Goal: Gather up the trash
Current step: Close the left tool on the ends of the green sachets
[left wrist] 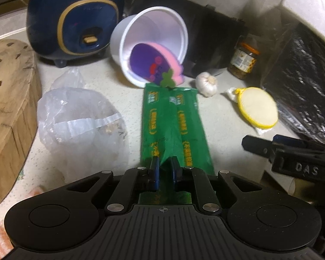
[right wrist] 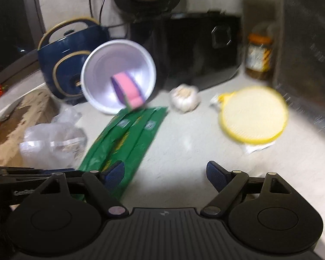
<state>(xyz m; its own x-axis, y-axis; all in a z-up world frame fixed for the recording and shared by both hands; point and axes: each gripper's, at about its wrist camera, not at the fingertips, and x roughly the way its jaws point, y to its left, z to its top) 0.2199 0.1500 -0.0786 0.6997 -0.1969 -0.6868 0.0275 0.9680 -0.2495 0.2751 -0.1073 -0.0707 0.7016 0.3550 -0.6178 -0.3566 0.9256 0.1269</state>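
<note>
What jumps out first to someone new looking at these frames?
The green wrapper lying mid-counter, its near end pinched in the shut left hand-held gripper. Just beyond it a white cup lies tipped on its side with a pink-and-purple sponge inside. The right hand-held gripper hovers open, empty, beside the wrapper.
</note>
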